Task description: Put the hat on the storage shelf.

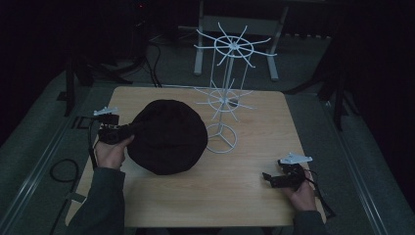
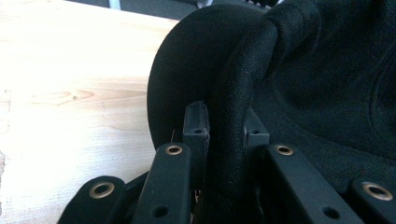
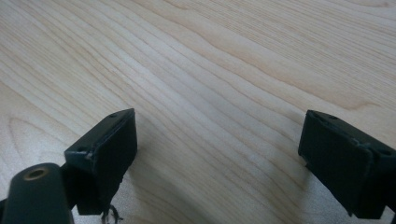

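A black cloth hat (image 1: 169, 137) lies on the wooden table (image 1: 244, 196), left of centre. My left gripper (image 1: 128, 131) is shut on the hat's left edge. In the left gripper view the two black jaws pinch a fold of the hat's brim (image 2: 229, 126), and the rest of the hat (image 2: 327, 84) spreads to the right. A white wire rack (image 1: 226, 93) with two tiers of spokes stands upright just right of the hat. My right gripper (image 1: 268, 178) rests low at the table's front right, open, with bare wood (image 3: 210, 93) between its pads (image 3: 112, 149).
The rack's round wire base (image 1: 221, 138) sits close to the hat's right side. A grey floor with cables (image 1: 63, 169) surrounds the table. A white metal frame (image 1: 235, 29) stands behind it. Bare tabletop lies between the hat and my right gripper.
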A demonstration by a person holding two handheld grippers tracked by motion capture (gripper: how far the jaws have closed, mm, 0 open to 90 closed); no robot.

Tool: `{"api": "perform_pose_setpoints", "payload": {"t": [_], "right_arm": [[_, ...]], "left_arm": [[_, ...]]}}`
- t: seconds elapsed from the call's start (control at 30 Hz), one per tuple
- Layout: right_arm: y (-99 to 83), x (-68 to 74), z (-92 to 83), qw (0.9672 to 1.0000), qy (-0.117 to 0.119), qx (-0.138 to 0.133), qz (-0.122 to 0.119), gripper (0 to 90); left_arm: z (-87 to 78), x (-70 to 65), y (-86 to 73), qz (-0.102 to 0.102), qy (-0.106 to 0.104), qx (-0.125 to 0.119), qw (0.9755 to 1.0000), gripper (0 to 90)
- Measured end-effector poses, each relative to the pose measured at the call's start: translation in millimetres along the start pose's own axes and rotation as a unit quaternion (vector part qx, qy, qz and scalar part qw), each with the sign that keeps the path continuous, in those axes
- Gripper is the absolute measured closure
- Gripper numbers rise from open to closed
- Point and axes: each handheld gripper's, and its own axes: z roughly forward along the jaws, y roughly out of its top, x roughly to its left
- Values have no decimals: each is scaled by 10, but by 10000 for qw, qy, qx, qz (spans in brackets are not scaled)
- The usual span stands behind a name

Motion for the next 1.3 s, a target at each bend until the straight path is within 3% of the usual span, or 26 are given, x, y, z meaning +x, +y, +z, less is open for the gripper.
{"api": "perform_pose_setpoints", "payload": {"t": [0.6, 0.8, 1.3], "right_arm": [[0, 0, 1, 10000, -2, -7, -4, 115], [0, -1, 1, 10000, -3, -8, -6, 115], [1, -2, 1, 10000, -6, -12, -12, 115]], "left_arm": [[-127, 30, 96, -239, -380, -263, 9986, 788], [-139, 37, 126, -374, -603, -334, 9969, 787], [-203, 6, 269, -445, -749, -501, 9949, 786]]}}
